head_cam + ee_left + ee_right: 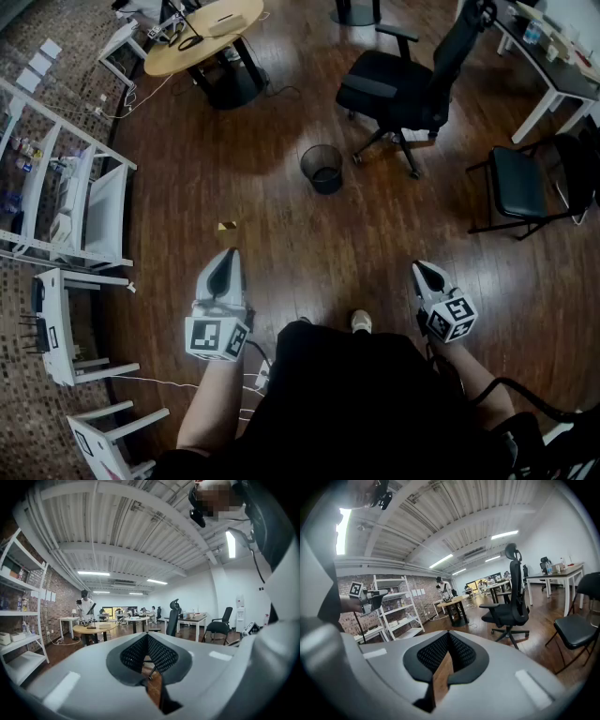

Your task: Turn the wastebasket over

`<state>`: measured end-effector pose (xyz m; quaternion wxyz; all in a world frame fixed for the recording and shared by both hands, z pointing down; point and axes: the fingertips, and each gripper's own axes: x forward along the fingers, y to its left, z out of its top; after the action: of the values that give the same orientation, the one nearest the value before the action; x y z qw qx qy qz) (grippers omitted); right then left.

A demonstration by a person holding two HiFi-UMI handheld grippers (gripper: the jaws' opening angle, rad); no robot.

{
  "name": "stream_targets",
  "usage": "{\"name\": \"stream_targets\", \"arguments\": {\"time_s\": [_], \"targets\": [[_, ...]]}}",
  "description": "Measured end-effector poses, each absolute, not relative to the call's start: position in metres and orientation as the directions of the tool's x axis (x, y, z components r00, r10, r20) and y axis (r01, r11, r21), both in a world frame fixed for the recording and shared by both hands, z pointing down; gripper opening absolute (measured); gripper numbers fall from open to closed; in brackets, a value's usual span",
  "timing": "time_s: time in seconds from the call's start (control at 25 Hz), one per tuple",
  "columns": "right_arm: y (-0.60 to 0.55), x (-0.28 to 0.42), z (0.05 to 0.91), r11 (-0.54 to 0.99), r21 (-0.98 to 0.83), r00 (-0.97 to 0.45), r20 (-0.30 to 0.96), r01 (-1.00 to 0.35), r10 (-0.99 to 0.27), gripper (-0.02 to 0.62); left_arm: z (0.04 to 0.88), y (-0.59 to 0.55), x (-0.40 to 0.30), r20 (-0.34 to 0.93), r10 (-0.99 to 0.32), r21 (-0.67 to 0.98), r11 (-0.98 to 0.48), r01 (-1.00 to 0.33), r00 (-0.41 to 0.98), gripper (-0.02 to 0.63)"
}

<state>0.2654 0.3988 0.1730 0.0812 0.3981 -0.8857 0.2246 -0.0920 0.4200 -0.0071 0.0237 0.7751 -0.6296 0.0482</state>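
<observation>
The wastebasket (322, 169) is a black mesh bin standing upright on the wooden floor, open end up, well ahead of both grippers. My left gripper (228, 255) is held low at the left, its jaws shut with nothing between them. My right gripper (422, 269) is held at the right, also shut and holding nothing. Neither touches the bin. In the left gripper view the left gripper (148, 637) points nearly level across the room, and in the right gripper view the right gripper (449, 634) tips slightly down. The bin does not show in either gripper view.
A black office chair (403, 89) stands just right of the bin, a round wooden table (202, 33) at the back left. White shelving (75, 187) lines the left side. A black side chair (525, 183) and a desk (553, 70) stand at the right. A small tan object (227, 226) lies on the floor.
</observation>
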Motion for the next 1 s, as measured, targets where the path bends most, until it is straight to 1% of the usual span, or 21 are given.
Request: {"name": "stream_targets", "arguments": {"time_s": [0.12,0.2,0.44,0.64,0.88,1.0], "targets": [[0.399,0.283,0.198,0.553,-0.349,-0.653,0.379,-0.757,-0.655,0.003,-0.012,0.417,-0.085,0.1,-0.976,-0.039,-0.197,-0.98,0.192,0.0],[0.398,0.289,0.204,0.541,-0.348,-0.644,0.392,-0.765,-0.657,0.003,-0.012,0.418,-0.084,0.105,-0.977,-0.048,-0.19,-0.981,0.184,0.0],[0.391,0.273,0.207,0.564,-0.388,-0.684,0.368,-0.729,-0.631,0.003,-0.009,0.421,-0.098,0.113,-0.981,-0.046,-0.161,-0.986,0.155,0.0],[0.375,0.265,0.207,0.581,-0.342,-0.674,0.385,-0.739,-0.63,0.003,-0.002,0.402,-0.107,0.109,-0.98,-0.031,-0.169,-0.985,0.165,0.0],[0.363,0.264,0.199,0.591,-0.305,-0.664,0.403,-0.746,-0.63,0.003,0.007,0.364,-0.106,0.114,-0.97,-0.001,-0.216,-0.976,0.214,0.0],[0.353,0.259,0.195,0.607,-0.32,-0.686,0.372,-0.727,-0.625,0.003,0.01,0.338,-0.103,0.11,-0.965,0.003,-0.24,-0.971,0.239,0.0]]}}
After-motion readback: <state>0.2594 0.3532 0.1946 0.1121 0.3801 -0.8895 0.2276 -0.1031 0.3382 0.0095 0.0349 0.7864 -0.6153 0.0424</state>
